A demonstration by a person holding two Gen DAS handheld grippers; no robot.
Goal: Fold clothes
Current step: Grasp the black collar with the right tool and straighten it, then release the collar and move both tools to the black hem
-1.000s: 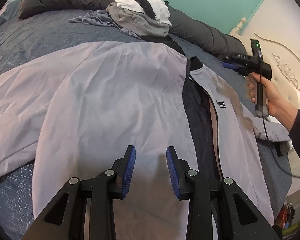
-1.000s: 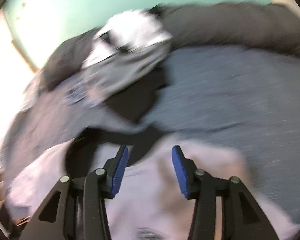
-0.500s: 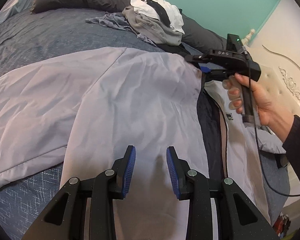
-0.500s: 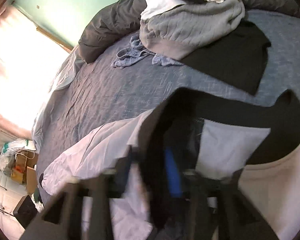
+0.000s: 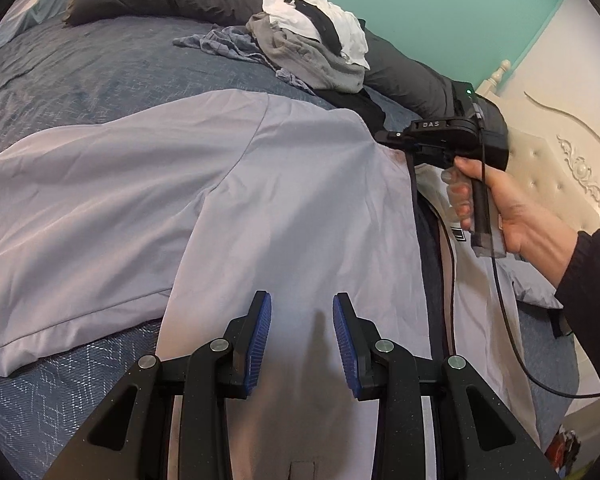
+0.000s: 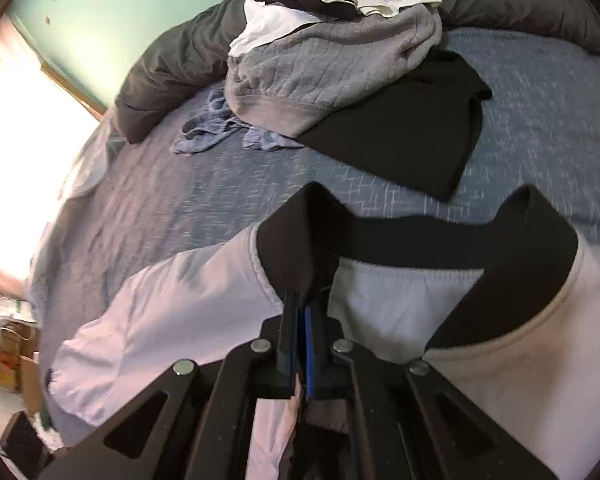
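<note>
Lying spread on the bed (image 5: 80, 80), the pale jacket (image 5: 260, 200) has its black collar (image 6: 300, 236) pinched between the closed fingers of the right hand-held gripper (image 6: 302, 320). The left hand-held gripper (image 5: 302, 320) hovers over the jacket's front, jaws parted with nothing between them.

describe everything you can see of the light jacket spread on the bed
The jacket is pale lilac-grey, thin and smooth-looking, lightly wrinkled, with a black collar and dark inner lining. It lies front up and unzipped on the blue bedspread, one sleeve stretched sideways. The right gripper is shut on the collar's edge; the left gripper hovers open over the lower body panel.
</note>
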